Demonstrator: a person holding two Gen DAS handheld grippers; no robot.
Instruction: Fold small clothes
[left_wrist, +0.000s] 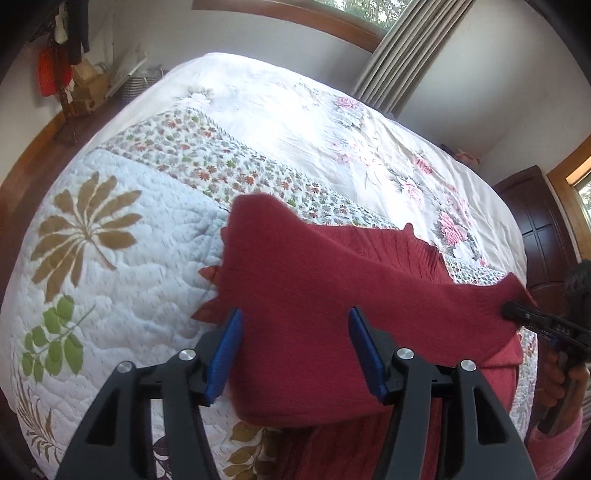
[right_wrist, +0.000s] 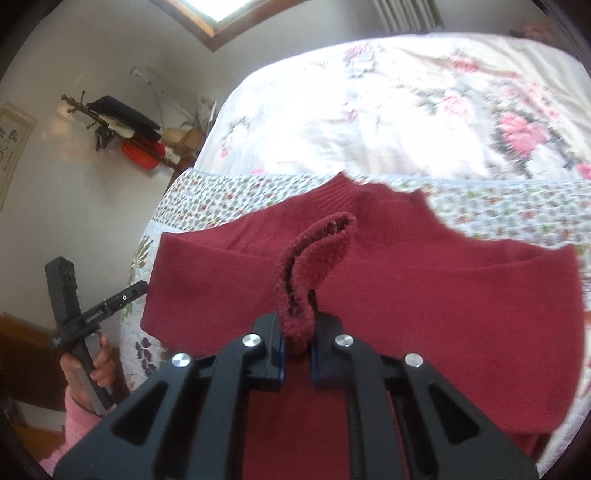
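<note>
Nearest, the left tool (left_wrist: 293, 349) gapes wide over the red sweater (left_wrist: 314, 295); the right tool (right_wrist: 297, 341) pinches its fuzzy edge. The sweater lies on the bed's floral quilt (left_wrist: 129, 266). Far off: curtain (left_wrist: 402, 55), coat rack (right_wrist: 96, 122).

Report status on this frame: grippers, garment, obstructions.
Left gripper open, fingers either side of the red sweater. Right gripper shut on a sweater edge. Sweater partly folded on the quilted bed. Nothing in the way.
</note>
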